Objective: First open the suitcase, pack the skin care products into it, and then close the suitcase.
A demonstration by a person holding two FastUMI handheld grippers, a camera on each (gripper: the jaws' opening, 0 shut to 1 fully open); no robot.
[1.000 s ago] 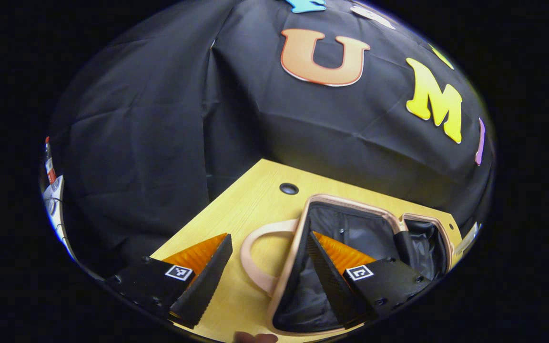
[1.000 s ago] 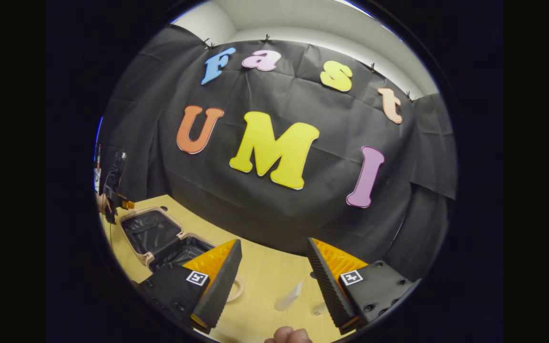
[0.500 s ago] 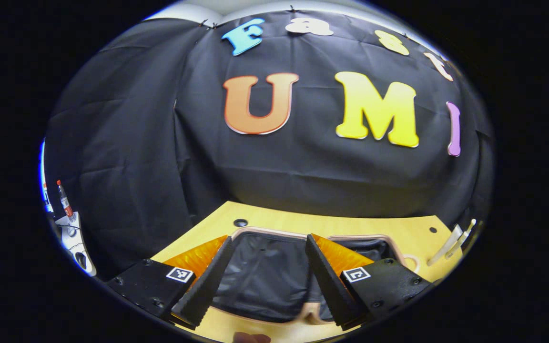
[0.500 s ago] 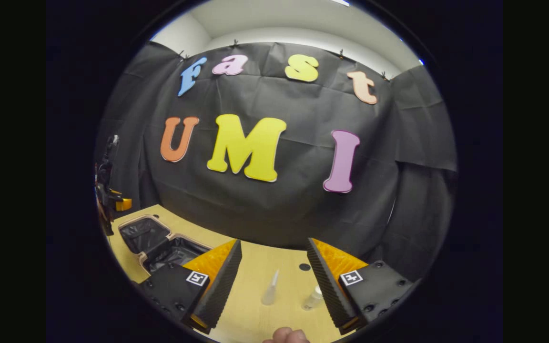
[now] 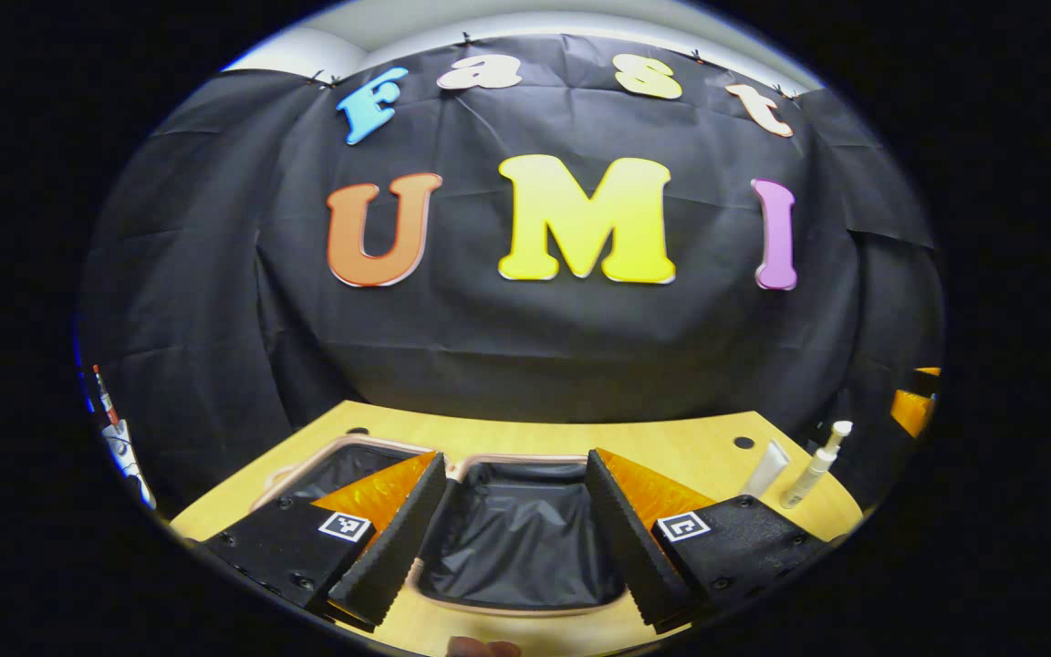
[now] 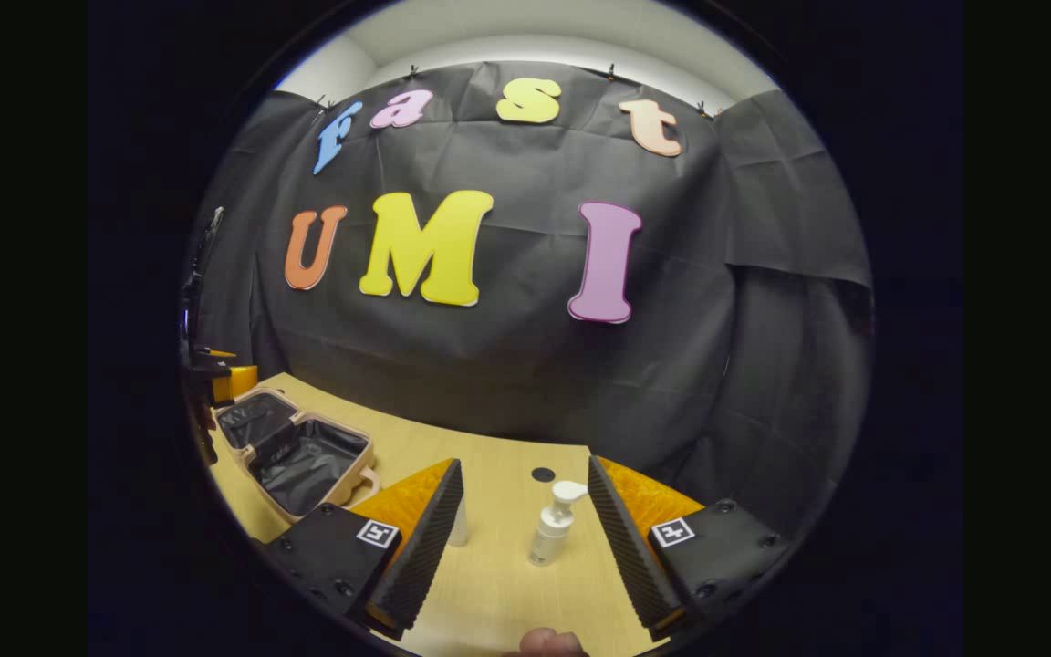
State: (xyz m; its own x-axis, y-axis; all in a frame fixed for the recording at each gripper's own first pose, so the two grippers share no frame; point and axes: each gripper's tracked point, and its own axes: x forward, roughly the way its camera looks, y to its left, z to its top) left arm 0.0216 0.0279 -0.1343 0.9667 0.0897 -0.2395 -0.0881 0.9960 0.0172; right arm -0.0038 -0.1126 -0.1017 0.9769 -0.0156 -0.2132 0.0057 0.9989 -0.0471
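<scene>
The pink suitcase (image 5: pixel 452 604) lies open flat on the wooden table, its black lining showing; in the right gripper view the suitcase (image 6: pixel 302 452) is at the far left. My left gripper (image 5: pixel 515 538) hovers open over the right half of the case, empty. A white pump bottle (image 6: pixel 551 524) stands upright between the open fingers of my right gripper (image 6: pixel 525 534), apart from both. A white tube (image 6: pixel 459 525) peeks out beside the right gripper's left finger. In the left gripper view the pump bottle (image 5: pixel 816 464) and the tube (image 5: pixel 765 468) stand at the right.
The wooden table (image 6: pixel 489 593) has cable holes (image 6: pixel 543 474) near its back edge. The other gripper (image 6: pixel 215 383) shows at the far left of the right gripper view, by the suitcase. Cluttered items (image 5: pixel 115 429) sit beyond the table's left edge.
Both views have swung right. The left gripper moved from the suitcase's handle side to over its right half. The right gripper came up on the pump bottle, now standing between its fingers.
</scene>
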